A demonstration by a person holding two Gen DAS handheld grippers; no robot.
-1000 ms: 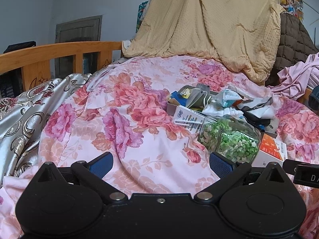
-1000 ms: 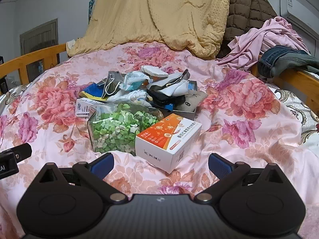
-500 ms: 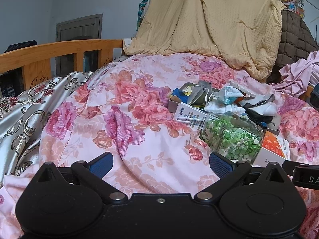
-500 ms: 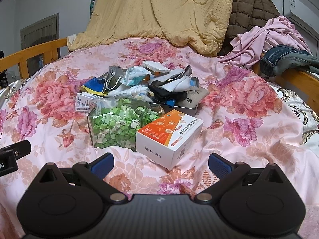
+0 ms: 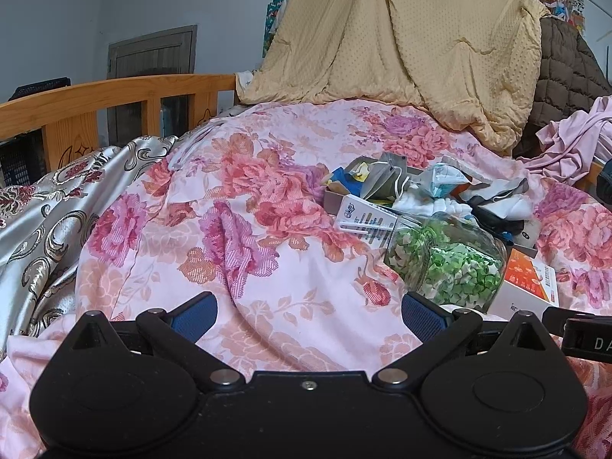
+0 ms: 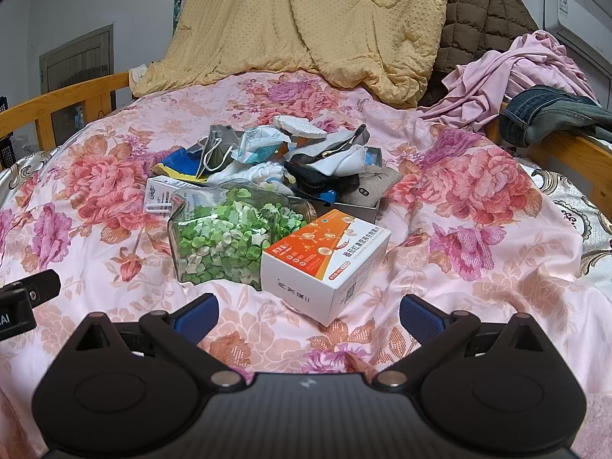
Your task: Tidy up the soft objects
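A heap of soft things (image 6: 290,157) lies on the floral bedspread (image 6: 478,191): face masks, socks and cloths, piled on a shallow grey box (image 6: 367,206). The heap of soft things (image 5: 432,187) also shows right of centre in the left wrist view. In front of it lie a clear jar of green and white paper bits (image 6: 233,237) and an orange-and-white carton (image 6: 329,260). My right gripper (image 6: 308,311) is open just short of the carton, holding nothing. My left gripper (image 5: 310,311) is open over bare bedspread, the jar of paper bits (image 5: 447,264) just beyond its right finger.
A yellow quilt (image 6: 306,26) hangs at the bed's head beside a brown quilted jacket (image 6: 478,19). Pink clothes (image 6: 508,72) and jeans (image 6: 550,118) lie on the right wooden rail. A wooden rail (image 5: 114,103) and silver patterned fabric (image 5: 42,210) are at left. A white box (image 5: 367,222) lies beside the jar.
Both grippers have edged slightly forward towards the pile, which sits a little larger and lower in both views. Both stay open, and nothing on the bed has moved.
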